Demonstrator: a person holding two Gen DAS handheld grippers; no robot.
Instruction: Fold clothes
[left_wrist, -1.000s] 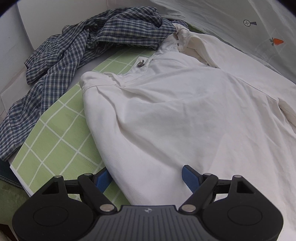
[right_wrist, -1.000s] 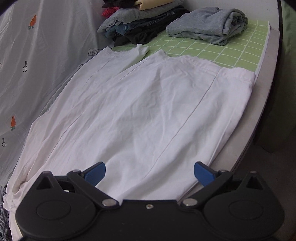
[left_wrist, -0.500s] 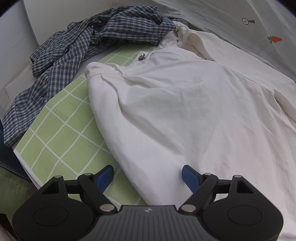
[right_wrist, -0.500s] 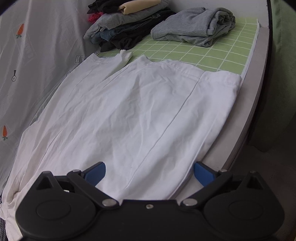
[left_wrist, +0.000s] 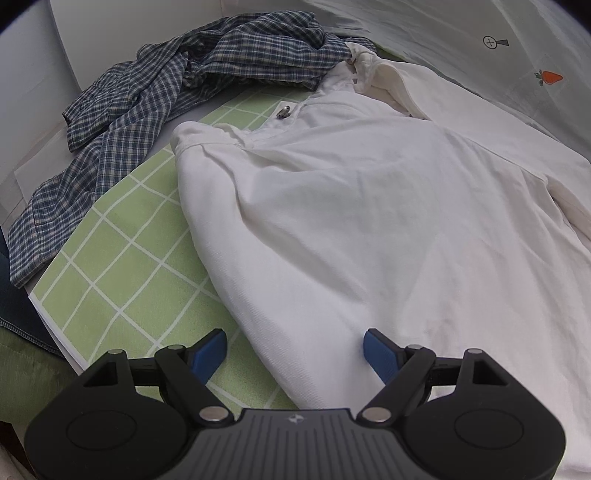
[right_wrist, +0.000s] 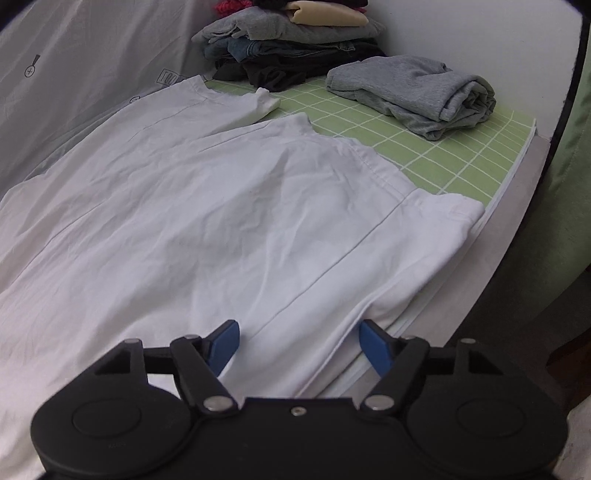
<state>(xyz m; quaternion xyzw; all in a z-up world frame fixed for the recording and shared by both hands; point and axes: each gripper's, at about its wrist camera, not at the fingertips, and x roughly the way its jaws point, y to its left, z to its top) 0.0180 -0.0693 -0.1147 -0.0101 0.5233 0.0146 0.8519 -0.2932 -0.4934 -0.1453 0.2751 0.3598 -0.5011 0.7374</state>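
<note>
A white shirt (left_wrist: 369, 206) lies spread flat on the green grid mat (left_wrist: 122, 258), collar at the far end. Its lower part (right_wrist: 207, 221) fills the right wrist view, hem toward the far side of the mat (right_wrist: 454, 155). My left gripper (left_wrist: 295, 350) is open, its jaws straddling the shirt's near side edge, holding nothing. My right gripper (right_wrist: 299, 345) is open over the shirt's near edge by the mat's rim, holding nothing.
A crumpled blue plaid shirt (left_wrist: 177, 85) lies beyond the collar at the left. A stack of folded clothes (right_wrist: 291, 44) and a folded grey garment (right_wrist: 417, 92) sit at the far end. A white printed sheet (right_wrist: 74, 66) hangs alongside. The table edge (right_wrist: 509, 221) runs at the right.
Both grippers have shifted a little along the near edge of the shirt. The right gripper's view has turned toward the hem and clothes stack. The shirt has not moved.
</note>
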